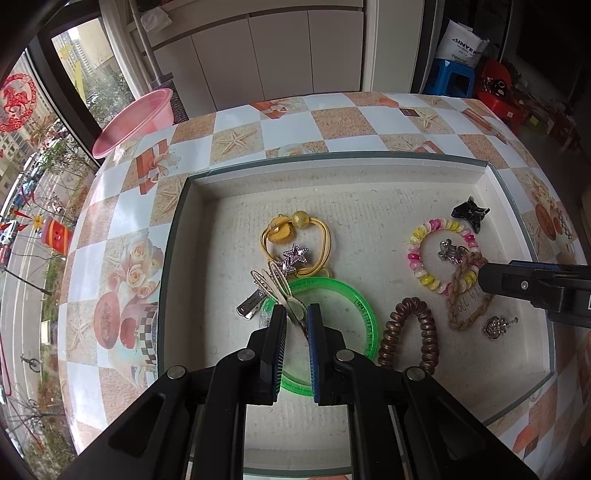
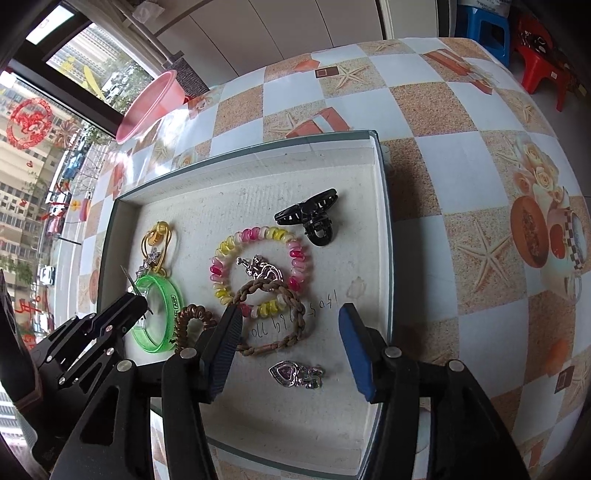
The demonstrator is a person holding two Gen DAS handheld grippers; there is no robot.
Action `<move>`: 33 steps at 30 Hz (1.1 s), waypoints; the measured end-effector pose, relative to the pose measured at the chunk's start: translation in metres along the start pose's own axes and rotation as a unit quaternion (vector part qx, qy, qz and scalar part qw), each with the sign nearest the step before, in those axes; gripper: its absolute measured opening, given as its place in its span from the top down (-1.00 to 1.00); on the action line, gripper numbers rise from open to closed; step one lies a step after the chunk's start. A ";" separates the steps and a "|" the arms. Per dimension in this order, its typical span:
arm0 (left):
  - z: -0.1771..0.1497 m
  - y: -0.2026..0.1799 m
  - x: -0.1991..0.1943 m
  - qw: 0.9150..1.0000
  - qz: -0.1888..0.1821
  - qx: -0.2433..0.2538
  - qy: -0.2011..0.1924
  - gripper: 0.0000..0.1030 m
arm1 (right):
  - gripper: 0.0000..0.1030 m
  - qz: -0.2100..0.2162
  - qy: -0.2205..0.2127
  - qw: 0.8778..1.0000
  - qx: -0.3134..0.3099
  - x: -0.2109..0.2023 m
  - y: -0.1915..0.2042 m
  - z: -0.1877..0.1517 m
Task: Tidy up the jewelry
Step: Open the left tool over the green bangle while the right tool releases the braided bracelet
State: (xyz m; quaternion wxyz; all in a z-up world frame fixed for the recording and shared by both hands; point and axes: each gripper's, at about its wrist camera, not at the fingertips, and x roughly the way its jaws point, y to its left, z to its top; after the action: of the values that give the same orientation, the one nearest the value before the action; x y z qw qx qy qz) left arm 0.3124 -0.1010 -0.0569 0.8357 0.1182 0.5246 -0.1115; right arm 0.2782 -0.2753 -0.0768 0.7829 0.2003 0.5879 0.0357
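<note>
Left wrist: hair clip [image 1: 282, 291] between left gripper [image 1: 297, 314] pads.

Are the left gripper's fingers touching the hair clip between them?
Touching. The left wrist view shows the left gripper closed on the hair clip, both pads against its end.

We see a round table covered in a glossy checked oilcloth [image 1: 343, 122] printed with starfish, roses and fruit. At eleven o'clock a translucent pink plastic basin [image 1: 135, 122] sits beyond its edge, beside a large dark-framed window [image 1: 33, 166] with a red paper-cut decoration [image 1: 16, 101], giving daylight and a view of a street with apartment blocks. At twelve o'clock stand plain off-white flat-fronted cabinet doors [image 1: 280, 51]. At one o'clock are a blue plastic stool [image 2: 482, 31] and a red plastic stool [image 2: 541, 70]
</note>
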 end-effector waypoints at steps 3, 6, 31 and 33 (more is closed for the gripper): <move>0.000 0.001 -0.003 1.000 -0.004 -0.002 -0.003 0.54 | -0.13 0.008 -0.003 1.000 0.002 -0.004 0.003 0.000; 0.000 0.002 -0.006 1.000 -0.001 -0.002 -0.009 0.54 | -0.13 0.014 -0.008 1.000 0.003 -0.008 0.006 -0.001; -0.003 0.019 -0.025 0.999 0.018 -0.023 -0.021 -1.00 | -0.65 0.057 0.002 0.998 0.034 -0.014 0.009 -0.002; -0.005 0.020 -0.026 0.999 0.016 -0.025 -0.019 -1.00 | -0.67 0.057 0.000 0.998 0.034 -0.014 0.011 -0.003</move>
State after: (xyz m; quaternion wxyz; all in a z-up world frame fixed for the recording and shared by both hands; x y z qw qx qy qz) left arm 0.3030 -0.0789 -0.0335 0.8501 0.1033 0.5090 -0.0871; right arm 0.2728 -0.2688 -0.0613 0.7724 0.2601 0.5764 0.0602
